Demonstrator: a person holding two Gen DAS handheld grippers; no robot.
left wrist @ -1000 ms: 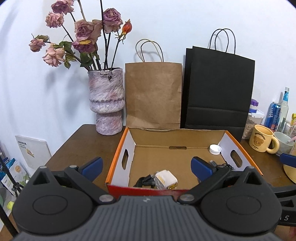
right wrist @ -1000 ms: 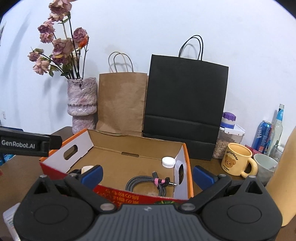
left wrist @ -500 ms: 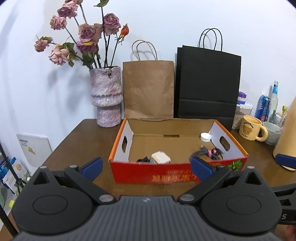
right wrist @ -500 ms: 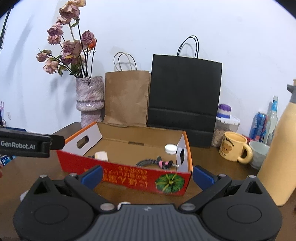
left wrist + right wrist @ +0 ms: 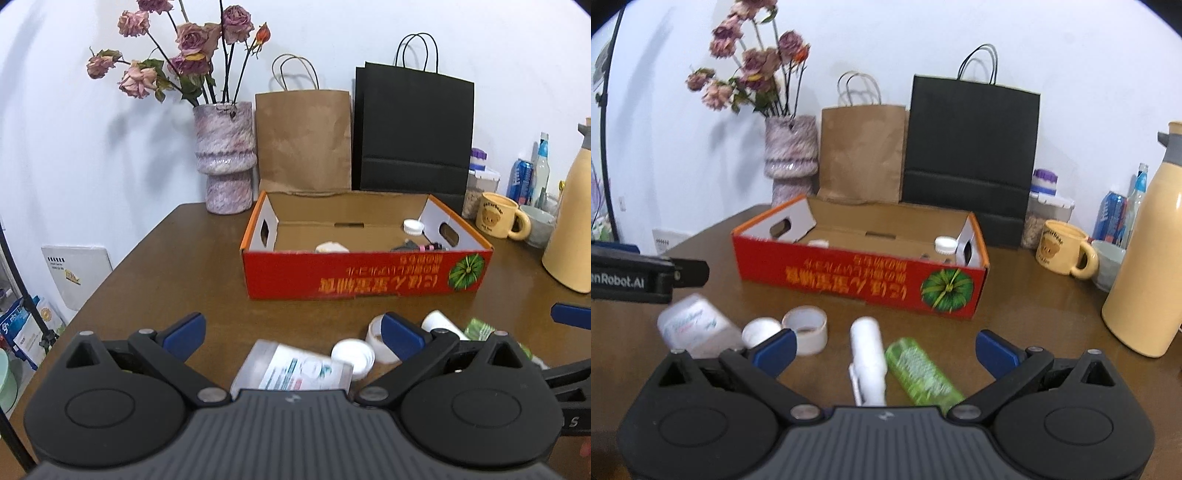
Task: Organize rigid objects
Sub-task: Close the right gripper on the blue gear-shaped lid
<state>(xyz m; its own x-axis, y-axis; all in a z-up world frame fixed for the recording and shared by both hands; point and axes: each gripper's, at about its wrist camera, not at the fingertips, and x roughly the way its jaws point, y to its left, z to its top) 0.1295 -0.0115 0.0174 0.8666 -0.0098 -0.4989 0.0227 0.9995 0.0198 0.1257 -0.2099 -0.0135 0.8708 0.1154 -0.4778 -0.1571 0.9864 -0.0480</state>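
Fingers (image 5: 884,345) spread, empty, over white tube (image 5: 868,360) lying lengthwise toward red box (image 5: 860,273).

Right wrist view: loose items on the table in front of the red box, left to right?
Clear bottle → white cap → tape roll → white tube → green bottle.
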